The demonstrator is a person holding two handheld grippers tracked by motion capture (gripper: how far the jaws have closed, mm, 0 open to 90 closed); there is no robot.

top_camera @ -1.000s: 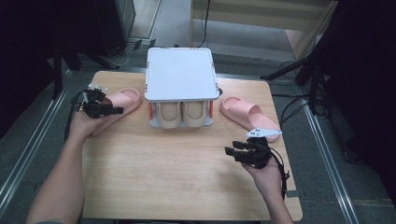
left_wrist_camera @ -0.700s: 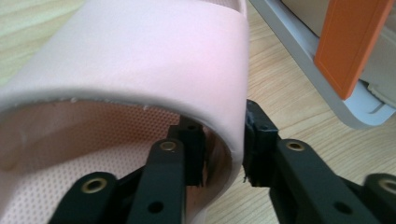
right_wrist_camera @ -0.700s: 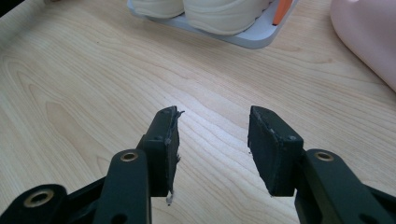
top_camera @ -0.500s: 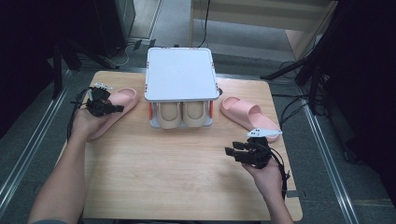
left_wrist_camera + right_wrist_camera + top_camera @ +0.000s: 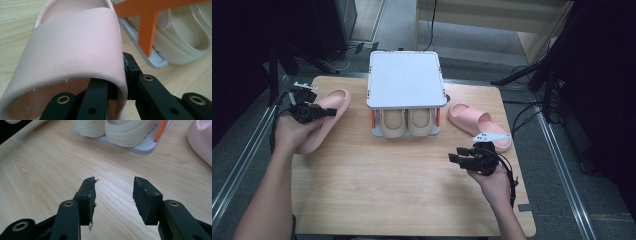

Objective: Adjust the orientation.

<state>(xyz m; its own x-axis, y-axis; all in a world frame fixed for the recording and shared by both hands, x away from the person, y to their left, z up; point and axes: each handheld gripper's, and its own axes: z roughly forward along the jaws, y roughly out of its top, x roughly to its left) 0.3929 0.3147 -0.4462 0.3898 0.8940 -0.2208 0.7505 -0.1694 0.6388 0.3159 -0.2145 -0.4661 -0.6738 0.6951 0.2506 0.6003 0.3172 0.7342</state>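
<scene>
A pink slipper (image 5: 319, 125) at the table's left is gripped by its strap, one side of which sits between the two jaws of my left gripper (image 5: 328, 113). In the left gripper view one jaw is inside the strap and the other outside, pressing the slipper (image 5: 75, 42) at the gripper (image 5: 117, 80); these jaws have just been closing on it. The second pink slipper (image 5: 478, 124) lies at the right, by the rack. My right gripper (image 5: 456, 159) hovers open over bare wood (image 5: 115, 187), nothing between its pads, with that slipper (image 5: 201, 140) beyond it.
A white two-level shoe rack (image 5: 404, 75) with orange posts (image 5: 146, 32) stands at the back centre. A beige pair of slippers (image 5: 407, 122) sits on its lower shelf (image 5: 147, 147). The wooden table (image 5: 402, 190) ends in metal rails on both sides.
My left gripper has closed on the pink slipper's strap and risen a little, taking the slipper with it. The right gripper has stayed where it was.
</scene>
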